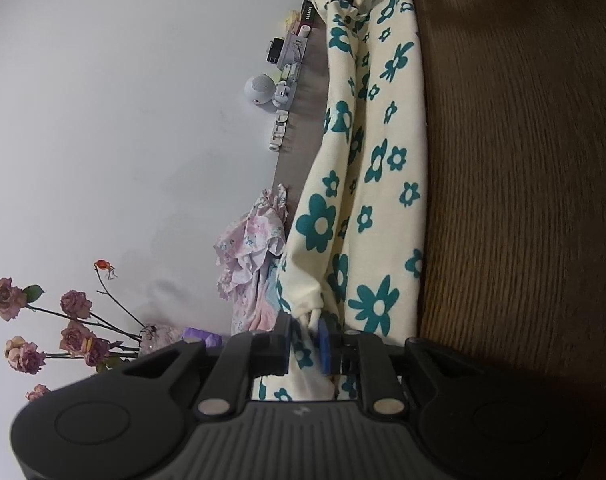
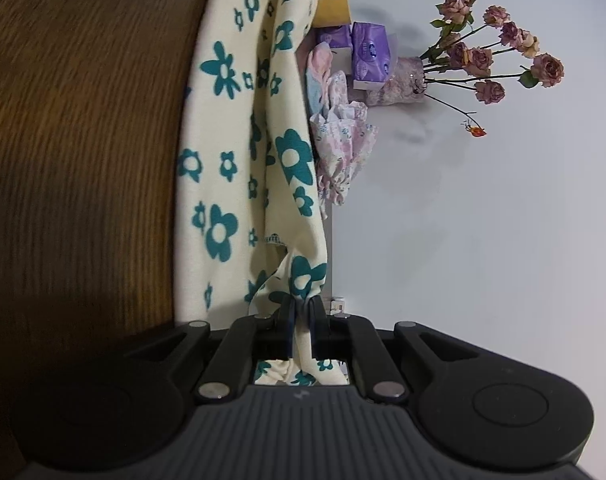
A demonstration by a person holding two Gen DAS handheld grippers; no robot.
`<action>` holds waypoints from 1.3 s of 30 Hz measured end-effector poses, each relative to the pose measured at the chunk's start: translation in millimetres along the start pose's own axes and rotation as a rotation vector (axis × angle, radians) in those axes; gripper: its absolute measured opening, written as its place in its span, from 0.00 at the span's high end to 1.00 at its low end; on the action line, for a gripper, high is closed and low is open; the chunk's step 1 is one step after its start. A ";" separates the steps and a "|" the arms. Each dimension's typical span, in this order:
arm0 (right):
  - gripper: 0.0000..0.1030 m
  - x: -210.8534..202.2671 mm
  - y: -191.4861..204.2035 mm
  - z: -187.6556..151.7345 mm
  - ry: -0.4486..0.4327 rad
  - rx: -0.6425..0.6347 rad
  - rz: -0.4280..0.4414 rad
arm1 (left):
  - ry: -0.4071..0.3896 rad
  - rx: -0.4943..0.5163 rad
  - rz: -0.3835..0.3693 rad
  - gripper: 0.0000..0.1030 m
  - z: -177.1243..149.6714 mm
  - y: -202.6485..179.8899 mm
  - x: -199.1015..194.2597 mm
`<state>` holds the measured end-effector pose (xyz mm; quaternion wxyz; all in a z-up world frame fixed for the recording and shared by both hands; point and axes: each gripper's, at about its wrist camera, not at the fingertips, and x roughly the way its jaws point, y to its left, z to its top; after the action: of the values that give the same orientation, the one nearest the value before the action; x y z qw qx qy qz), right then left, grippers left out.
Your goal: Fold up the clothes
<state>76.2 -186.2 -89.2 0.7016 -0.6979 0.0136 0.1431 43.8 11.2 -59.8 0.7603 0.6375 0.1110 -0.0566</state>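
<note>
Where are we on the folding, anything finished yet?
No finished fold shows in either view. In hand: both tongs, left and right, are shut on the cream garment with teal flowers, which stretches between them above the wooden table. Left to do: fold this piece, then the crumpled pink floral clothes lying near the wall.

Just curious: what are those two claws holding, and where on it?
Both hold the flowered cloth: left claw and right claw each pinch a bunched edge.

A garment [image 1: 367, 184] is stretched between the left tool [image 1: 306, 340] and the right tool [image 2: 301, 312], above the table [image 1: 523, 200]; crumpled clothes [image 1: 251, 256] are heaped behind it.
</note>
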 end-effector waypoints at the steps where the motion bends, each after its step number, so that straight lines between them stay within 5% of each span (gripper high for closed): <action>1: 0.93 -1.0 1.2 -0.3 0.001 0.001 0.002 | 0.002 -0.003 0.000 0.85 0.6 0.4 -1.6; 9: 0.84 -11.7 -6.6 -1.0 0.014 0.077 0.025 | 0.030 -0.056 -0.018 0.59 4.0 10.0 -9.9; 14: 0.74 -16.0 -12.0 0.6 0.010 0.106 0.035 | 0.063 -0.093 -0.055 0.57 5.9 22.2 -4.3; 16: 0.72 -17.7 -14.2 1.3 0.009 0.117 0.039 | 0.079 -0.092 -0.086 0.60 6.9 25.8 -1.5; 18: 0.72 -18.6 -15.6 2.4 0.007 0.123 0.043 | 0.098 -0.085 -0.117 0.90 8.1 27.9 0.7; 21: 0.73 -17.1 -16.0 3.4 0.024 0.129 0.069 | 0.120 -0.052 -0.129 0.92 9.2 24.2 -1.5; 23: 0.88 -16.9 -16.4 2.8 0.048 0.148 0.101 | 0.124 -0.030 -0.123 0.92 9.2 18.7 -5.4; 25: 0.92 -17.3 -17.1 2.5 0.073 0.174 0.127 | 0.131 -0.029 -0.125 0.92 9.0 14.1 -7.7; 29: 0.91 -22.2 -20.9 1.5 0.091 0.242 0.161 | 0.134 -0.031 -0.113 0.91 9.2 7.6 -9.6; 33: 0.78 -23.2 -59.3 -12.9 0.131 0.557 0.232 | 0.135 -0.044 -0.110 0.90 8.1 6.5 -10.2; 35: 0.60 -15.6 -90.6 -33.1 0.173 0.827 0.277 | 0.133 -0.041 -0.109 0.89 8.6 5.0 -10.1; 39: 0.55 12.5 -137.0 -95.4 0.249 1.426 0.355 | 0.135 -0.040 -0.108 0.89 9.7 1.9 -9.1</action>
<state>135.5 -275.6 39.3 0.9438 -0.0717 0.2951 0.1306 36.3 1.5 -54.2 0.7594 0.6178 0.1972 -0.0521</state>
